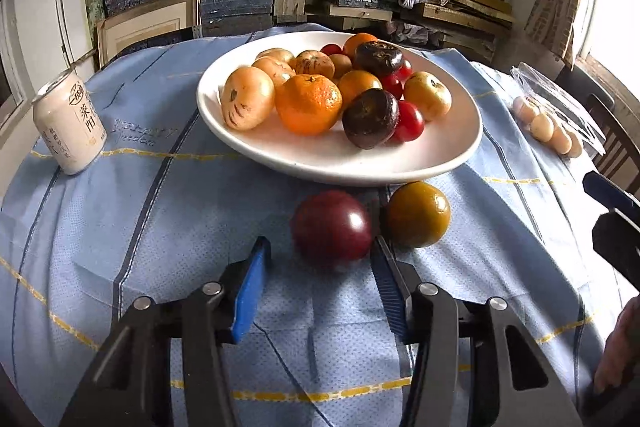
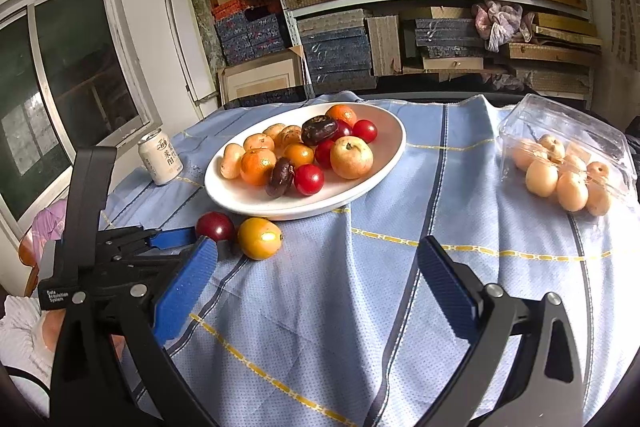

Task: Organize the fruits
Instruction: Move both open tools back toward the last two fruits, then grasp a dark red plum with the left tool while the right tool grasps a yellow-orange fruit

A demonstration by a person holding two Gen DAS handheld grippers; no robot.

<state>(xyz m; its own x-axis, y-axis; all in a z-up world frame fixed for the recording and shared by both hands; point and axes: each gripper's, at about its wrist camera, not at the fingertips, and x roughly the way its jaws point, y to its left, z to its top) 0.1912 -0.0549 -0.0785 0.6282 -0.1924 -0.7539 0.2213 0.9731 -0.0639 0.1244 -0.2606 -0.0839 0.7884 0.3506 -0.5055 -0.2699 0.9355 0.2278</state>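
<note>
Blue left fingers (image 1: 256, 291) part-open around dark red fruit (image 1: 332, 225), not gripping; yellow-orange fruit (image 1: 418, 213) crowds right; right gripper (image 2: 320, 283) wide, empty.

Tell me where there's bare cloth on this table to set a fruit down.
Free: the tablecloth between the white plate and the clear plastic box, and the near stretch ahead of the right gripper. Crowded: the plate itself, and its near rim, where the dark red fruit, yellow-green fruit and left gripper sit.
</note>
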